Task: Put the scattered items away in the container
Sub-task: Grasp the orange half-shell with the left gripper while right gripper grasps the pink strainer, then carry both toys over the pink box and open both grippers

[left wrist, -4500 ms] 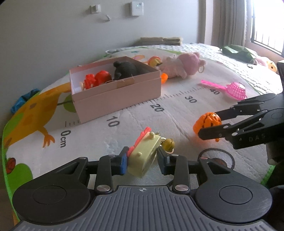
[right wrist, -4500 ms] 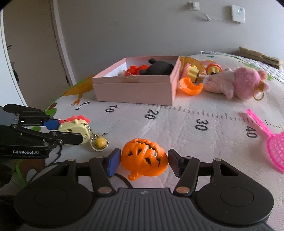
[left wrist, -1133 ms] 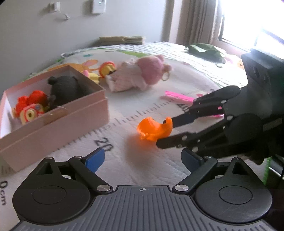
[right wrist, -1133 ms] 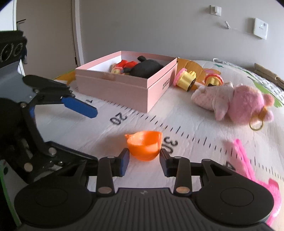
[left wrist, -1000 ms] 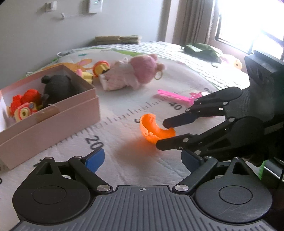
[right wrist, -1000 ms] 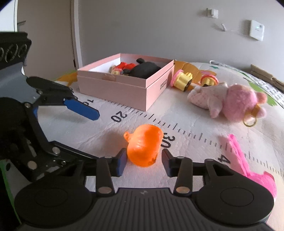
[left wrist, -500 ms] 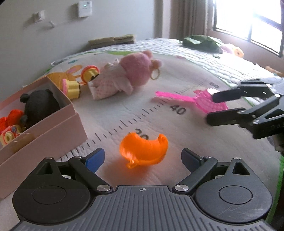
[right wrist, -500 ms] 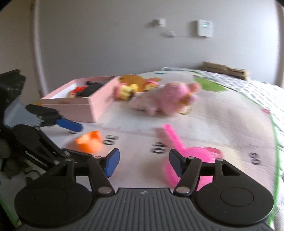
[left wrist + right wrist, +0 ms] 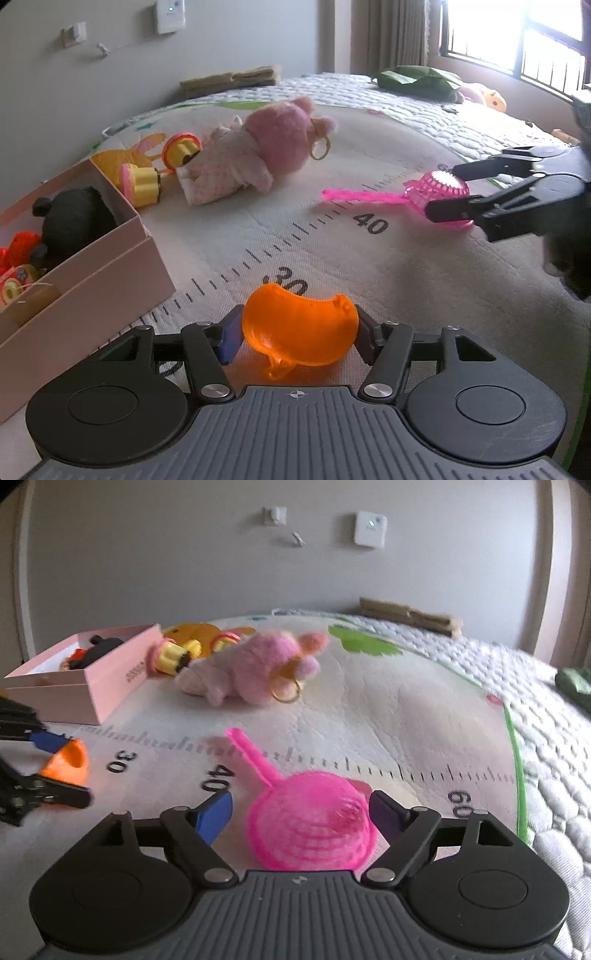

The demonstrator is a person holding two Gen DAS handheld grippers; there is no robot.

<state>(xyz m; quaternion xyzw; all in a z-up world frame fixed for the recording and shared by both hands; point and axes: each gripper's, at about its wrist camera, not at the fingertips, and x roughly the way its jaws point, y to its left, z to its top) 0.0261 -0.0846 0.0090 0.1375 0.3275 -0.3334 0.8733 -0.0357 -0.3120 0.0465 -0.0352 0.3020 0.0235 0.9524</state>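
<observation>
My left gripper [image 9: 297,334] is shut on an orange pumpkin half-shell [image 9: 299,328] low over the mat near the 30 mark; the shell also shows in the right wrist view [image 9: 68,762]. My right gripper [image 9: 299,814] is open with its fingers on either side of the pink toy net's basket [image 9: 312,830], not touching it; the net also shows in the left wrist view [image 9: 439,195]. The pink box [image 9: 110,258] holds a black plush and red and orange toys.
A pink plush pig [image 9: 258,155] and a yellow-pink toy [image 9: 142,181] lie on the mat beyond the box. A green item [image 9: 417,79] and small toys lie far right by the window. Folded cloth [image 9: 410,616] sits by the wall.
My left gripper has moved forward and closed on the orange shell. My right gripper has advanced so the pink net's basket sits between its open fingers.
</observation>
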